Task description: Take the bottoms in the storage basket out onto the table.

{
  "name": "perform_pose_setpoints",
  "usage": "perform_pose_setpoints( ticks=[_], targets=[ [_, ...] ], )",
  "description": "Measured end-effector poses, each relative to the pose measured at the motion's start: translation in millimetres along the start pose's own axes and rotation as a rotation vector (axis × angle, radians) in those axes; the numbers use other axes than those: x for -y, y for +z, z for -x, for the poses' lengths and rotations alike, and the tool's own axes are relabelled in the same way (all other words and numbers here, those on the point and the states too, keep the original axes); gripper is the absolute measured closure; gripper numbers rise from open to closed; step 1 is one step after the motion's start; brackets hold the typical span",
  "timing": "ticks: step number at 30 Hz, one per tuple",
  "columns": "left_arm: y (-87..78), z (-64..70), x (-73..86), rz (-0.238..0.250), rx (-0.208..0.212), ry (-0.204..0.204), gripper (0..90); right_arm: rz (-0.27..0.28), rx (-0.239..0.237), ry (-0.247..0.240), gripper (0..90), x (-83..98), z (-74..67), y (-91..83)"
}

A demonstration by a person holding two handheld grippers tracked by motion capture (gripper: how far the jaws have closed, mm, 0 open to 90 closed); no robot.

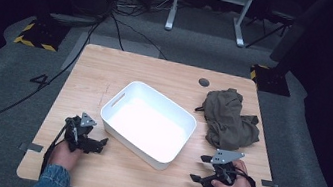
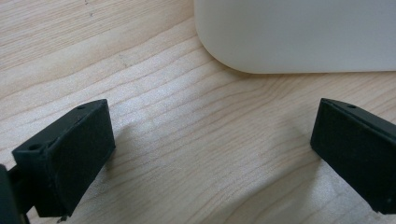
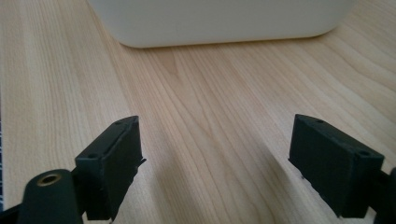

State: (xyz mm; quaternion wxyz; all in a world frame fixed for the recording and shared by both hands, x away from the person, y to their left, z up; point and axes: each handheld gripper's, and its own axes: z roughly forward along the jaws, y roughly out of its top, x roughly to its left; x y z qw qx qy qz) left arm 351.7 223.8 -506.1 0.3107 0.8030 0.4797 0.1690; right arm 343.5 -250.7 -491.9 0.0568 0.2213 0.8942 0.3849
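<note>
At the centre of the high view, a white rectangular plastic bin (image 1: 148,123) with rounded corners and a slot handle in its upper-left wall sits on the light wooden bench (image 1: 107,71), turned at an angle to the bench edges; its inside looks bare and bright. No brand, label or writing can be read on the bin, the bench or either tool. To the right of the bin, in the right-centre of the frame, a crumpled olive-brown cloth garment (image 1: 229,118) lies in a heap, apart from the bin. A small dark round hole (image 1: 203,82) is set in the bench just up and left of the garment.

In the lower left of the high view, the left gripper (image 1: 98,144) is held low over the bench by a hand in a denim sleeve, just beside the bin's near-left corner. In the left gripper view its black fingers (image 2: 65,158) stand wide apart with nothing between them but bare wood, and the bin's rounded corner fills the upper right.

In the lower right of the high view, the right gripper (image 1: 200,168) is held just below the garment, pointing left toward the bin. In the right gripper view its fingers (image 3: 334,161) are likewise spread wide and hold nothing, the bin's white wall across the top.
</note>
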Motion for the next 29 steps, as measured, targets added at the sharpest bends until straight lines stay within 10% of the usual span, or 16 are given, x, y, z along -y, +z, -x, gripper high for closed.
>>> perform_pose_setpoints(
  ticks=[29],
  targets=[
    [0.2, 0.4, -0.1, 0.001, -0.003, -0.002, 0.0, -0.008, 0.093, -0.013, 0.0, 7.1, -1.6, 14.3]
  ],
)
